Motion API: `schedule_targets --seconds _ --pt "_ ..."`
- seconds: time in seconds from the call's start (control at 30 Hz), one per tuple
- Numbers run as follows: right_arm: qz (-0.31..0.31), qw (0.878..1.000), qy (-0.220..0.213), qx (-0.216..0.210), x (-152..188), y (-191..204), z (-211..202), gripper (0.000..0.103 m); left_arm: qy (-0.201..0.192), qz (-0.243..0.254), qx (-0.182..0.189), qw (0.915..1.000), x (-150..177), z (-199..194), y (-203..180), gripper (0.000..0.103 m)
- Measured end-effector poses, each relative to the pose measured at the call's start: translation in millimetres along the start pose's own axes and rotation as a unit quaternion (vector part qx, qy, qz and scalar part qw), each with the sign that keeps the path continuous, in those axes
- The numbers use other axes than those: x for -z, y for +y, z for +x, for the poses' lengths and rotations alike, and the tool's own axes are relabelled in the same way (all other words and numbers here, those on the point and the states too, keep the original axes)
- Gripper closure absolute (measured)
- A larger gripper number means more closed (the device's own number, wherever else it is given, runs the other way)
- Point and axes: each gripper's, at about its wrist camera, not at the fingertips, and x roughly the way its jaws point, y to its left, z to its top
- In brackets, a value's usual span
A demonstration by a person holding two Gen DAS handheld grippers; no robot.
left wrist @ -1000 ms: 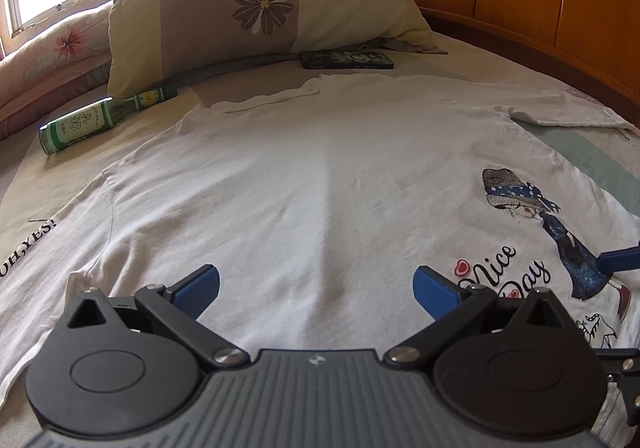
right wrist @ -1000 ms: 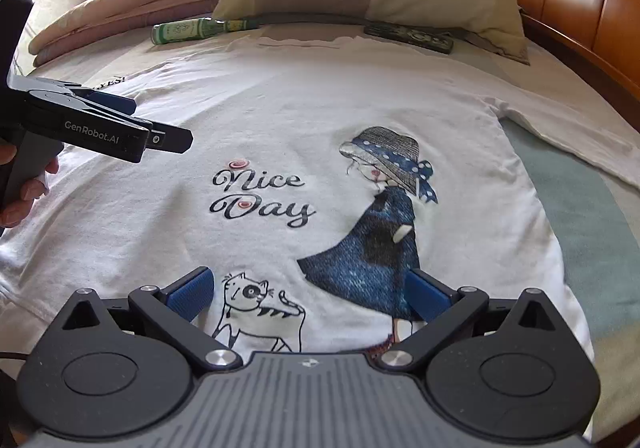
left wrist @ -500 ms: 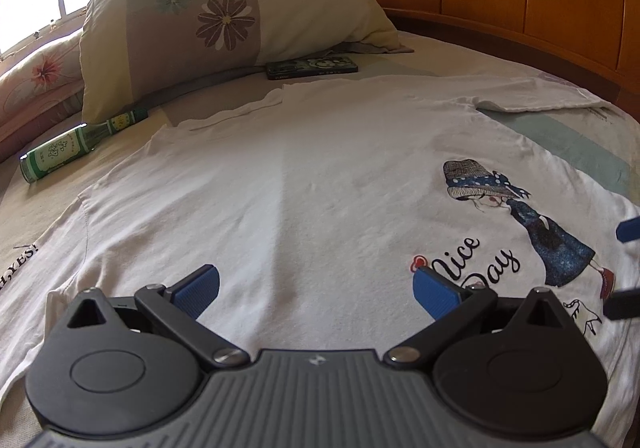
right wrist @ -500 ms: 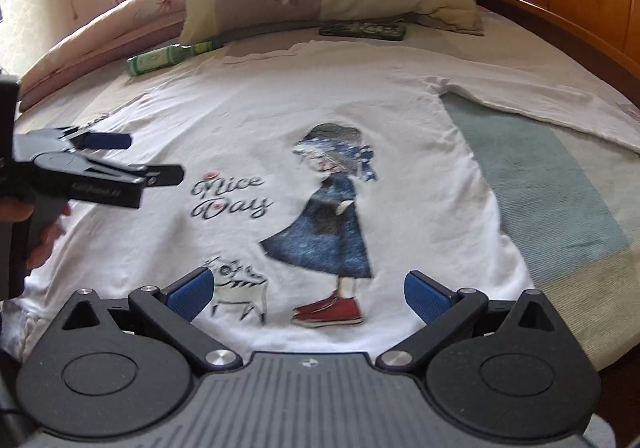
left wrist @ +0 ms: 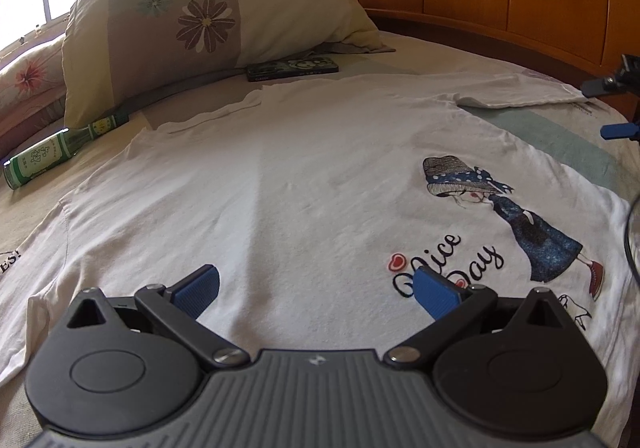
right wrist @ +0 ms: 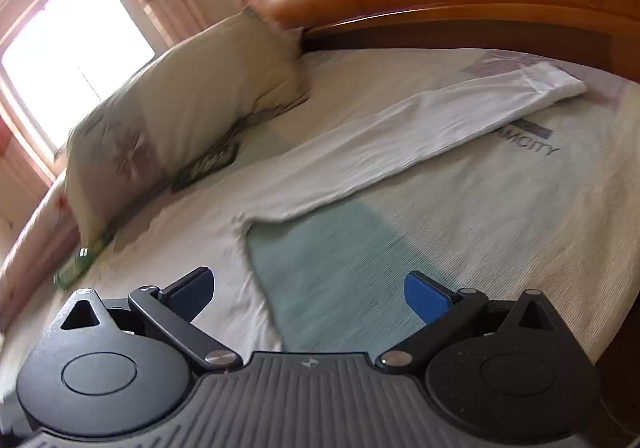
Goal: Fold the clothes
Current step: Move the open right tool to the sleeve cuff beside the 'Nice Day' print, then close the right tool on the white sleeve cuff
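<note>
White long-sleeved cotton shirt with printed girl spread flat on striped bedsheet, sleeve stretched sideways; left gripper above hem, fingers wide, empty; right gripper likewise wide, empty, over sheet beside shirt's side seam.

Left gripper: dark grey ribbed housing at bottom centre, two black round discs with triangular cutouts at lower corners, black link arms with silver screws, blue ridged finger pads. Right gripper: same build, small logo on housing, blue pads.
</note>
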Motion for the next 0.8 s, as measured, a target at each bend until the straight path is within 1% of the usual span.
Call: schedule_targets --seconds 0.07,0.17,0.2,0.3,0.37,0.5,0.6,0.7,0.8 --pt "0.049 0.999 -0.022 0.000 -20 -31 7 0.000 -0.004 0.000 0.012 0.9999 -1 -1 -2 0.001" --pt "0.120 0.991 -0.054 0.000 -49 -75 18 0.000 -0.009 -0.001 0.025 0.9996 -1 0 -5 0.001" --pt "0.135 0.989 -0.061 0.001 -56 -87 23 0.000 -0.011 0.001 0.025 0.9996 -1 1 -6 0.001" --pt "0.173 0.982 -0.076 -0.005 -74 -117 38 0.000 -0.016 0.018 0.001 0.9997 3 8 -10 0.001" --pt "0.178 0.981 -0.082 -0.007 -82 -126 46 0.000 -0.013 0.026 -0.008 0.9995 5 12 -11 0.001" --pt "0.176 0.980 -0.094 -0.006 -95 -133 60 0.000 -0.011 0.004 0.001 0.9999 5 16 -6 0.001" --pt "0.146 0.984 -0.102 0.001 -97 -129 70 0.000 -0.011 -0.008 0.004 0.9999 6 18 -3 0.001" --pt "0.125 0.985 -0.115 0.004 -100 -128 76 0.000 -0.011 -0.012 0.006 0.9999 6 19 -3 0.001" --pt "0.131 0.981 -0.140 0.001 -103 -135 78 0.000 -0.012 -0.013 0.007 0.9998 7 20 -2 0.001"
